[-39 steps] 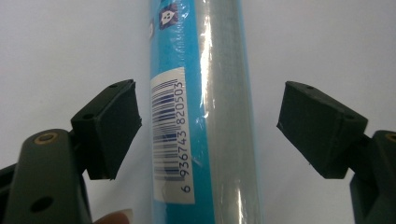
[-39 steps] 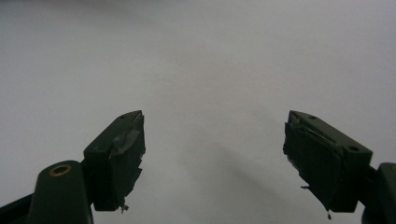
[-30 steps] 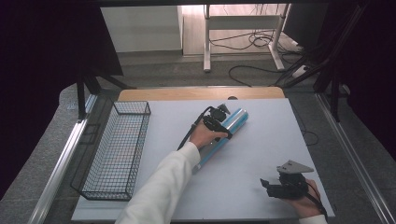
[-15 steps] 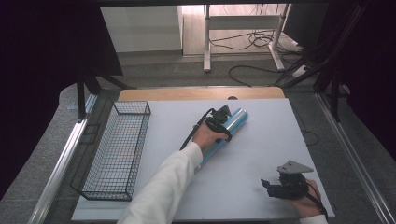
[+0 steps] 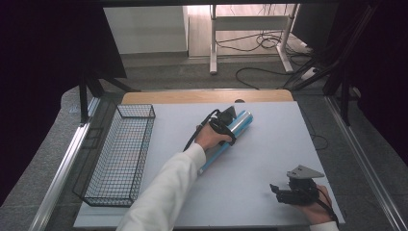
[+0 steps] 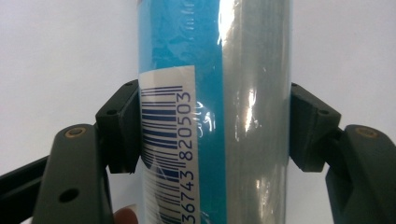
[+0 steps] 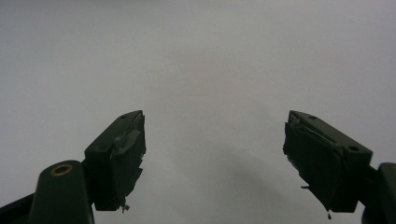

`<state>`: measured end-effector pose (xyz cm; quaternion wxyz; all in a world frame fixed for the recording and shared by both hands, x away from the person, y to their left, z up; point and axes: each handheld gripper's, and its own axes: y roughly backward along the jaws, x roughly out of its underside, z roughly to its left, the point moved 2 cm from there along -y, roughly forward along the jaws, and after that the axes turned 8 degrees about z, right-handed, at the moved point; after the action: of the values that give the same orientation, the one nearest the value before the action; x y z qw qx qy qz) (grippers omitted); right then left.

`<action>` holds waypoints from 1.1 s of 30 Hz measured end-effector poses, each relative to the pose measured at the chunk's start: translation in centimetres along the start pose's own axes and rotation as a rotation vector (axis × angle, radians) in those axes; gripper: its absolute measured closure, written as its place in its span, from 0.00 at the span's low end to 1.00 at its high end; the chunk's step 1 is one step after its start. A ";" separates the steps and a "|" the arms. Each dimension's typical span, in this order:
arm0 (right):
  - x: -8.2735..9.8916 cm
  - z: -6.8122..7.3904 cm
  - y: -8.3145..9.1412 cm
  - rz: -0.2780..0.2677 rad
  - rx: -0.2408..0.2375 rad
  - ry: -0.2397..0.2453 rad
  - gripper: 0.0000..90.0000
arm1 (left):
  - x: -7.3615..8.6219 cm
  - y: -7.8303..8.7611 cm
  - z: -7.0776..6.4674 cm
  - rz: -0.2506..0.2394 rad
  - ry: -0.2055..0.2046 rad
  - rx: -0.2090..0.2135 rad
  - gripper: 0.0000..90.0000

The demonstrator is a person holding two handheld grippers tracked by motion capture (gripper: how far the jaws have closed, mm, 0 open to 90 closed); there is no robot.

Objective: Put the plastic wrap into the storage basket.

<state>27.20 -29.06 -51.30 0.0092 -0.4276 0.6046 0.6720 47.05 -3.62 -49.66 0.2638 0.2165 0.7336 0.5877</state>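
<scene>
A blue and silvery roll (image 5: 239,123), wrapped in clear film and bearing a barcode label (image 6: 166,154), lies slantwise on the white table (image 5: 269,144). My left gripper (image 5: 222,126) sits over the roll's middle. In the left gripper view its pads (image 6: 122,126) press on both sides of the roll (image 6: 243,116); the jaws have just been closing on it. My right gripper (image 5: 276,189) rests near the table's front right corner. In the right gripper view my right gripper (image 7: 215,140) stands open over bare table, nothing between its fingers.
A black wire basket (image 5: 120,154) stands along the table's left side. A wooden strip (image 5: 202,96) borders the far edge. Beyond it are desk legs and cables on the floor (image 5: 260,43).
The left hand has settled slightly on the roll; the roll lies where it was. The right gripper has not moved.
</scene>
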 end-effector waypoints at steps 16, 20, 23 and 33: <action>-0.2 0.3 0.0 -0.002 0.004 0.007 0.23 | 2.4 5.3 0.5 -0.016 -0.029 -0.029 0.35; -0.2 0.5 0.1 -0.013 -0.002 0.015 0.23 | 3.1 6.1 0.6 -0.031 -0.020 -0.041 0.35; -0.3 0.6 0.3 -0.027 -0.007 0.017 0.23 | 3.7 6.8 0.9 -0.037 -0.017 -0.042 0.35; -0.5 0.6 0.5 -0.035 -0.002 0.022 0.23 | 6.3 8.5 2.5 -0.051 0.019 -0.054 0.35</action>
<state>26.88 -28.44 -50.67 0.0140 -0.4456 0.5965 0.6675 43.84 4.04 -42.60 0.2775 0.1849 0.7253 0.6023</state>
